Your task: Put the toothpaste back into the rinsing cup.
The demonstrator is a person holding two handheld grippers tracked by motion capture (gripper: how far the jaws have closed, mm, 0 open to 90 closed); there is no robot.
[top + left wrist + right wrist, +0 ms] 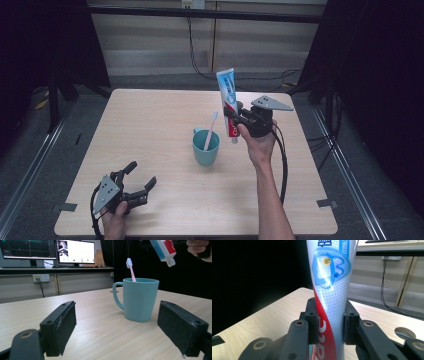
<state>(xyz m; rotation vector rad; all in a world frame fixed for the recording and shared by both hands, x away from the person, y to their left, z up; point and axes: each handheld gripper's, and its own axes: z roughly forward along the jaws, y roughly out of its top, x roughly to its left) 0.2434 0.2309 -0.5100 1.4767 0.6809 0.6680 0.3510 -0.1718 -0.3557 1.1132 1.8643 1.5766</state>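
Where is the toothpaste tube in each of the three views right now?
High view: the toothpaste tube stands upright right of centre, clamped in the right gripper, just right of the teal mug.
Left gripper view: its capped lower end hangs at the top right, above the mug.
Right gripper view: it runs up the centre between the jaws.
Shared landmark: the wooden table.

Both grippers, left (pixel 139 184) and right (pixel 239 119), are showing black jaws. Grey three-cornered plates are topping them; black cables are trailing behind.
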